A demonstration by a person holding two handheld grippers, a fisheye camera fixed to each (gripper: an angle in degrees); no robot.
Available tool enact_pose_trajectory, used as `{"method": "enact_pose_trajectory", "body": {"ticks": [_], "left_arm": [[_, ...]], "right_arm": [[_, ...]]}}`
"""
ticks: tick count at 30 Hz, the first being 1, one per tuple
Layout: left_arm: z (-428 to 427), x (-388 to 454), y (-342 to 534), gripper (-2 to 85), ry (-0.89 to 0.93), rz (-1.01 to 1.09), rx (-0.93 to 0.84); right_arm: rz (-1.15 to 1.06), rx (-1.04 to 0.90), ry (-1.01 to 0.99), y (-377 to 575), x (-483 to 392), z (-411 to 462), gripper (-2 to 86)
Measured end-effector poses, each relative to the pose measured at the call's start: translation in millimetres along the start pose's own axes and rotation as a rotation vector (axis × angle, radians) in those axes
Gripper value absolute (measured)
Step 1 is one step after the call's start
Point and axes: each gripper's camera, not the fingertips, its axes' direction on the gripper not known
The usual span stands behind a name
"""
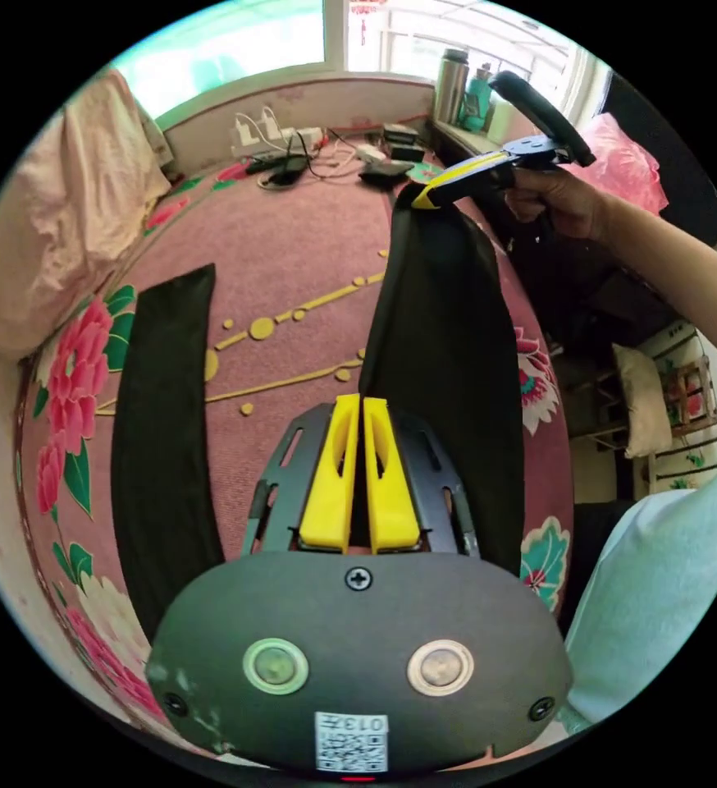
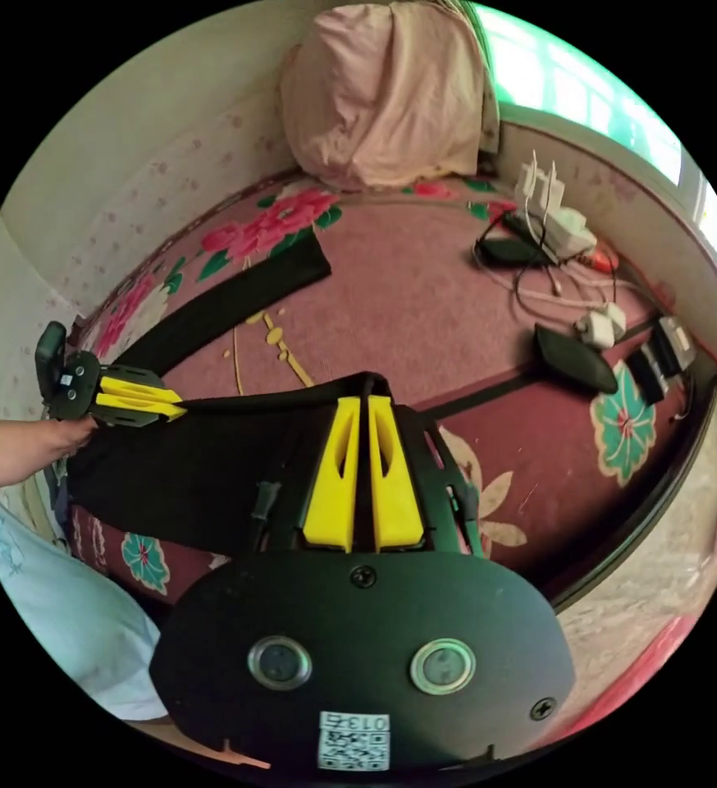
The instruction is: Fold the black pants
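The black pants lie on a pink flowered bed sheet point(image 1: 293, 246). One leg point(image 1: 162, 427) rests flat on the sheet, also visible in the right gripper view point(image 2: 235, 300). The other leg point(image 1: 449, 328) is lifted and stretched between both grippers. My left gripper point(image 1: 363, 400) is shut on the near edge of this leg. My right gripper point(image 1: 424, 199), held in a hand, pinches its far end. In the right gripper view, the right gripper point(image 2: 364, 400) is shut on the cloth, the left gripper point(image 2: 180, 404) grips the other end, and the leg point(image 2: 211, 468) hangs between them.
A pink bundle of bedding point(image 2: 383, 90) sits at the head of the bed. Power strips, chargers and cables point(image 2: 564, 246) and a dark phone point(image 2: 576, 357) lie along the window side. Bottles point(image 1: 465, 86) stand on the sill. A person's light sleeve point(image 1: 662, 574) is close by.
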Motion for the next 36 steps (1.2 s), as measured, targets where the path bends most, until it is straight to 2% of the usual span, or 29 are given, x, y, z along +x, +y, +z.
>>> {"method": "enact_pose_trajectory", "body": {"ticks": [2,3,5,6,9,11,13,16,18,21,23,25,28,30,33,36], "left_arm": [[0.8,-5.2,6.2,2.9,0.000,-0.043,0.041],[13.6,-11.3,7.4,4.3,0.042,-0.071,0.006],[32.2,-23.4,9.7,6.3,0.113,-0.138,-0.088],[28.5,-29.8,16.6,7.1,0.126,-0.185,-0.070],[-12.1,-34.3,43.6,10.0,0.016,-0.248,0.038],[-35.7,-31.0,68.9,10.4,-0.061,-0.264,0.066],[-49.1,-23.9,100.9,9.9,-0.110,-0.286,0.037],[-64.0,-1.3,168.3,8.6,-0.185,-0.394,-0.057],[-72.4,27.2,225.0,7.9,-0.286,-0.491,-0.155],[-66.5,57.6,292.8,6.7,-0.384,-0.627,-0.320],[-54.2,65.0,329.9,5.4,-0.390,-0.718,-0.397],[-37.5,63.3,361.1,4.0,-0.331,-0.815,-0.457],[-41.0,63.3,386.2,1.6,-0.245,-0.915,-0.319],[-54.1,59.8,395.0,1.3,-0.176,-0.973,-0.303],[-91.0,58.2,418.9,2.1,-0.305,-1.025,-0.211],[-113.2,20.2,452.2,5.0,-0.410,-1.027,-0.252]], "right_arm": [[-0.026,0.061,0.033,-4.8,-3.7,-13.0,3.6],[-0.018,0.056,0.068,-11.7,-2.8,-8.9,4.3],[0.024,-0.018,0.163,-20.0,4.7,10.9,5.3],[0.052,-0.070,0.201,-21.0,12.8,19.2,5.9],[0.134,0.015,0.235,-6.9,16.6,-14.3,4.9],[0.080,0.055,0.242,5.8,-7.4,-31.7,4.2],[-0.013,-0.004,0.146,16.4,-38.8,-26.9,3.6],[-0.097,-0.108,0.109,41.5,-94.6,5.8,1.7],[-0.141,-0.153,0.211,64.9,-129.7,43.4,0.7],[-0.127,-0.254,0.267,82.0,-135.8,91.9,0.3],[-0.099,-0.185,0.243,84.0,-131.1,87.4,0.2],[-0.070,-0.207,0.173,76.2,-122.2,87.6,0.1],[-0.010,-0.301,0.097,53.5,-110.3,89.2,0.1],[0.017,-0.155,0.075,29.6,-117.8,54.6,0.3],[-0.019,-0.016,0.105,-11.8,-149.2,28.4,0.9],[-0.150,-0.062,0.052,-75.5,-194.5,54.5,2.7]]}}
